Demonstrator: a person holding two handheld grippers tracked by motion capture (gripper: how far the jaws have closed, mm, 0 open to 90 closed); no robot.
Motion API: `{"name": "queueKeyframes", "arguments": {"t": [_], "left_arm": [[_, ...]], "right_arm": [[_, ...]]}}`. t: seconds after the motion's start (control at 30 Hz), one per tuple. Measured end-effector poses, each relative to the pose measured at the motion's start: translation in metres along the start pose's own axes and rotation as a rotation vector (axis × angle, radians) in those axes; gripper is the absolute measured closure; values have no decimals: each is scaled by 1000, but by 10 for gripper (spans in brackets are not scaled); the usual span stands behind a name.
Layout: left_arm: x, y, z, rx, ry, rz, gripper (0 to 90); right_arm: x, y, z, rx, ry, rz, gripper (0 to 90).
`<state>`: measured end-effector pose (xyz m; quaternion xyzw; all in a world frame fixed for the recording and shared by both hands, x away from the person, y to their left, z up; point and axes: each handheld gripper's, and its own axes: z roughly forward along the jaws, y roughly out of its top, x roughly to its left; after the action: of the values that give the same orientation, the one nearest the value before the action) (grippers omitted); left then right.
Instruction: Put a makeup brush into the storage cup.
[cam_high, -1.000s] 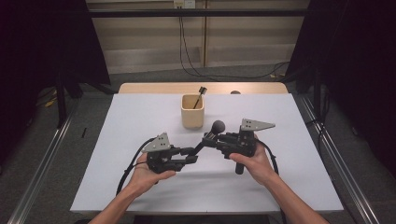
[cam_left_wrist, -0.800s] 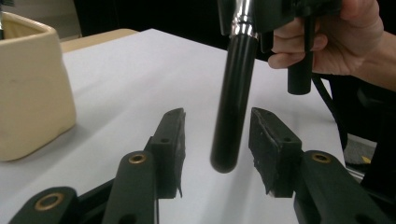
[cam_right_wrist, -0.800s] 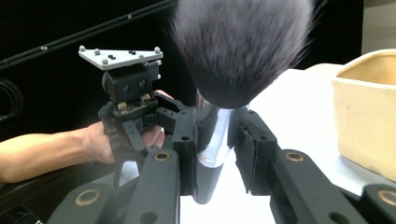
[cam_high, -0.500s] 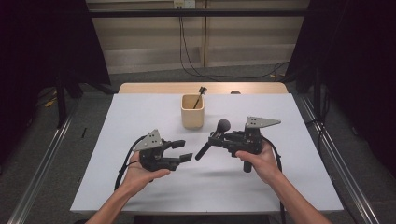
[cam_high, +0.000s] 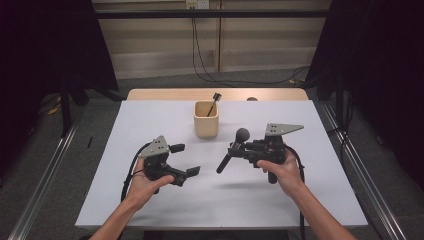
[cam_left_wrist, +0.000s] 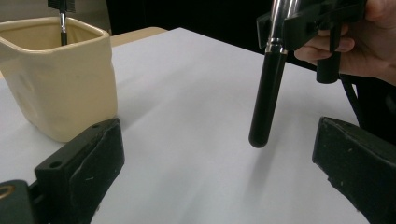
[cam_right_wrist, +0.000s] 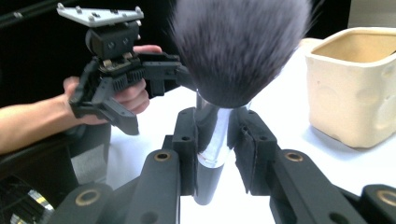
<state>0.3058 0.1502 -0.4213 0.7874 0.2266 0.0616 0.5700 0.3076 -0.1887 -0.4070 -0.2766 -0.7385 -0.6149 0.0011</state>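
A black makeup brush (cam_high: 231, 152) with a dark fluffy head (cam_right_wrist: 240, 46) hangs tilted above the white table (cam_high: 300, 200). My right gripper (cam_high: 236, 150) is shut on its silver ferrule (cam_right_wrist: 212, 133), head up. Its black handle (cam_left_wrist: 266, 102) points down toward the table. My left gripper (cam_high: 185, 160) stands open to the left of the handle, holding nothing, jaws wide apart (cam_left_wrist: 217, 163). It also appears in the right gripper view (cam_right_wrist: 116, 60). A beige cup (cam_high: 206, 120) stands behind, with a thin brush (cam_high: 215, 100) leaning in it.
The table's far edge shows a wooden strip (cam_high: 270, 94). Metal rails (cam_high: 45, 170) run along the floor on both sides. Cables (cam_high: 200, 50) hang at the back wall. The cup (cam_left_wrist: 60, 79) sits close to my left gripper's left jaw.
The two grippers have drawn apart. The left one, close by the brush handle a second ago, has pulled back to the left. The right one has carried the brush slightly right.
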Motion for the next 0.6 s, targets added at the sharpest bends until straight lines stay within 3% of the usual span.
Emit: {"name": "queueKeyframes", "arguments": {"t": [0.1, 0.43, 0.6], "left_arm": [[-1, 0, 0, 5, -7, 12, 22], [-2, -1, 8, 28, -8, -10, 21], [-7, 1, 16, 38, -17, 19, 23]], "right_arm": [[0, 1, 0, 19, 7, 0, 711], [-1, 11, -3, 90, 8, -1, 710], [-1, 16, 0, 140, 11, -3, 711]]}}
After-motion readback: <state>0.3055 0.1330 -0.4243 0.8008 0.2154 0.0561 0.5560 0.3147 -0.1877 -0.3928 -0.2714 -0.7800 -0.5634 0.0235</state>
